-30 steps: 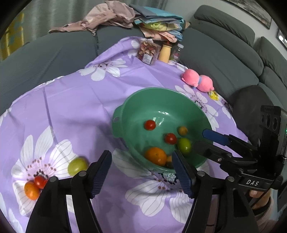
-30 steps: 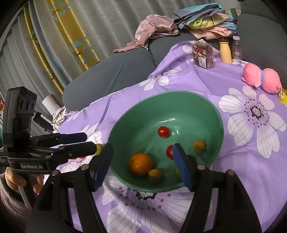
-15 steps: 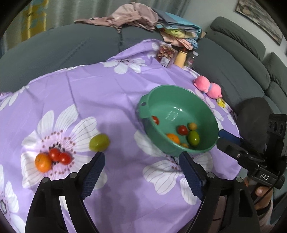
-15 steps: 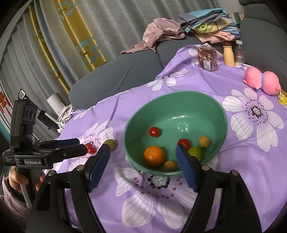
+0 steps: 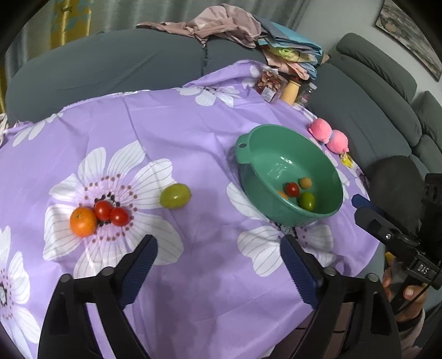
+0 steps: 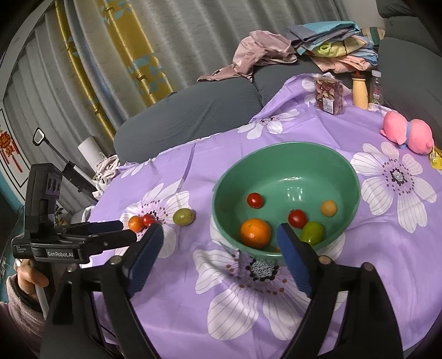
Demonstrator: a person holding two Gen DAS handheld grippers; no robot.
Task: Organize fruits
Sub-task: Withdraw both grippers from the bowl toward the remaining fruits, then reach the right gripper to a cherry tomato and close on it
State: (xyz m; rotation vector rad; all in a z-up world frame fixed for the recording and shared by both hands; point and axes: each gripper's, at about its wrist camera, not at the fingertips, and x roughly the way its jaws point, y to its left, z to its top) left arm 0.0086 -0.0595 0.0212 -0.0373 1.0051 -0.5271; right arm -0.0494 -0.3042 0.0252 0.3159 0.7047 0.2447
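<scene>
A green bowl (image 5: pixel 243 146) (image 6: pixel 356 176) on the purple flowered cloth holds an orange (image 6: pixel 255 232), two red tomatoes (image 6: pixel 297 218), a green fruit (image 6: pixel 312 232) and a small yellow fruit (image 6: pixel 328 207). On the cloth to its left lie a green fruit (image 5: pixel 175 195) (image 6: pixel 182 217), two red tomatoes (image 5: pixel 112 212) and an orange (image 5: pixel 83 222). My left gripper (image 5: pixel 218 265) is open and empty, above the cloth near the table's front. My right gripper (image 6: pixel 219 245) is open and empty, in front of the bowl.
A pink plush toy (image 5: pixel 330 135) (image 6: pixel 408 135), a snack bag (image 6: pixel 330 95) and bottles (image 6: pixel 360 89) stand at the far side. A grey sofa with piled clothes (image 5: pixel 234 24) surrounds the table. The table edge is close on the right.
Both grippers have pulled back and up from the bowl. The left view has swung left, so the loose fruits on the cloth now sit nearer its middle.
</scene>
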